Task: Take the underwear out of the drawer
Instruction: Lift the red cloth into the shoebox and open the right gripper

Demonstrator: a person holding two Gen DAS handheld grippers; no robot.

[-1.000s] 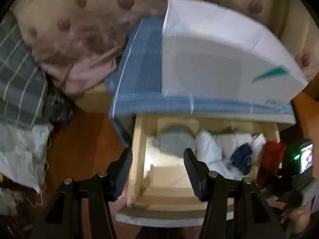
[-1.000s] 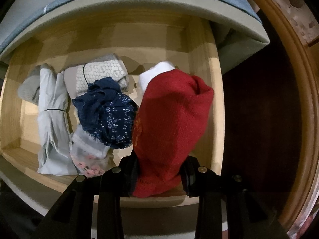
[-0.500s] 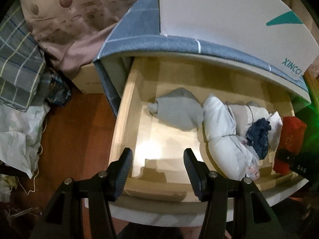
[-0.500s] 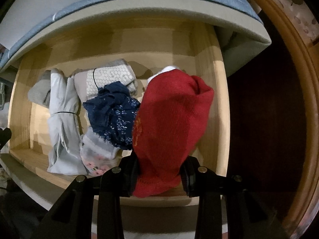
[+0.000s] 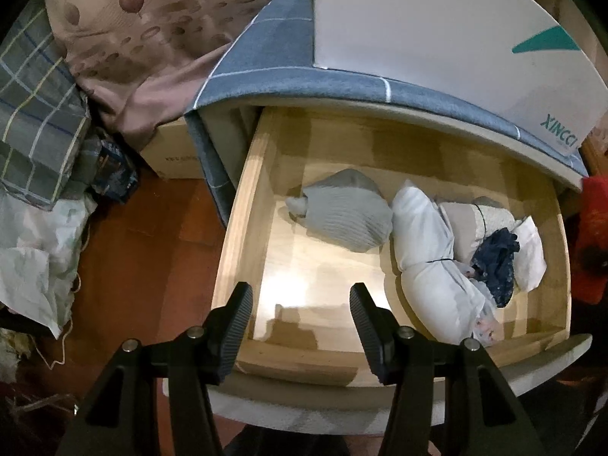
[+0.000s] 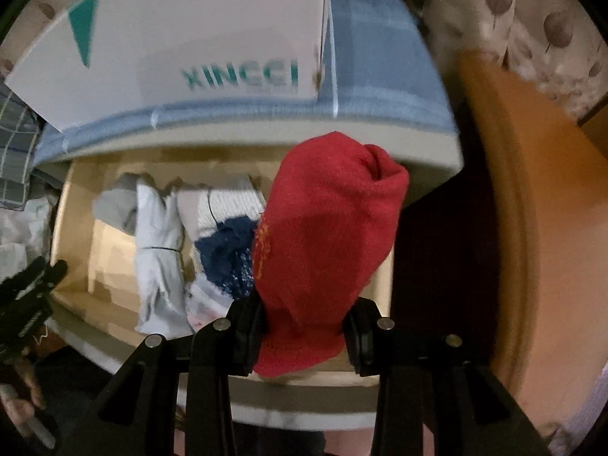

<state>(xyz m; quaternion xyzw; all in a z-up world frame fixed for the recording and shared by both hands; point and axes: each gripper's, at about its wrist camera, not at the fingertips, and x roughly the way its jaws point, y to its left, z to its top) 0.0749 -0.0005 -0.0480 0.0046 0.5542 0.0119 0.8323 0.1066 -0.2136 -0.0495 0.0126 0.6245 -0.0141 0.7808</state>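
Note:
The wooden drawer stands pulled out of a nightstand. My right gripper is shut on a red knit piece of underwear and holds it above the drawer's right end; the red cloth also shows at the right edge of the left wrist view. In the drawer lie a grey roll, a white bundle, a beige patterned roll and a dark blue floral piece. My left gripper hangs open and empty over the drawer's bare front left part.
A white box marked XINCCI sits on the nightstand's blue checked cloth. Left of the drawer are bedding, a cardboard box and crumpled bags on the floor. A curved wooden bed frame rises to the right.
My right gripper has lifted the red underwear up out of the drawer. My left gripper came down closer to the drawer, then held still.

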